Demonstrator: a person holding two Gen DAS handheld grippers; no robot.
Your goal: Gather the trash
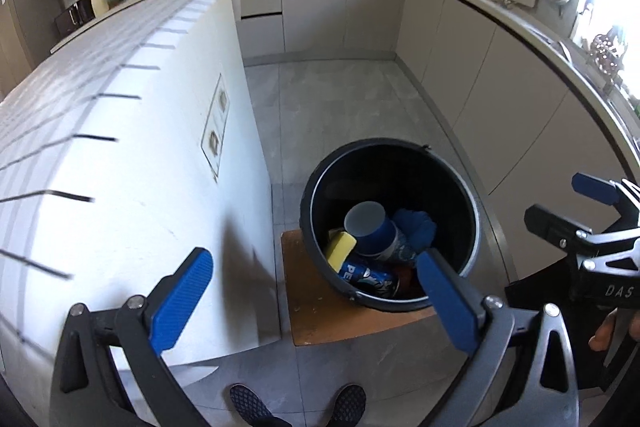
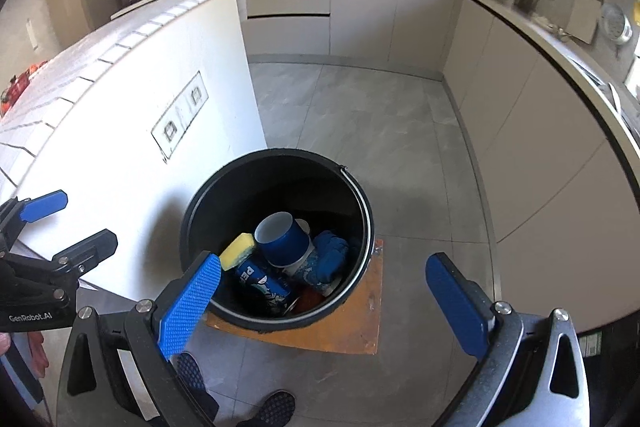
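Both our left gripper (image 1: 316, 295) and right gripper (image 2: 324, 301) hang spread apart, empty. The bucket (image 2: 362, 199), at twelve o'clock, perches on a small board (image 2: 352, 327); we judge a careless knock could tip it.

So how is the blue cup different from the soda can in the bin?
The blue cup is open, showing its pale inside; the soda can is closed along the side that shows, with white letters on it. The cup lies on top; the can sits lower, partly under the cup and a yellow sponge. The cup looks wider than the can. Both are blue, tipped over, and inside the black bin.
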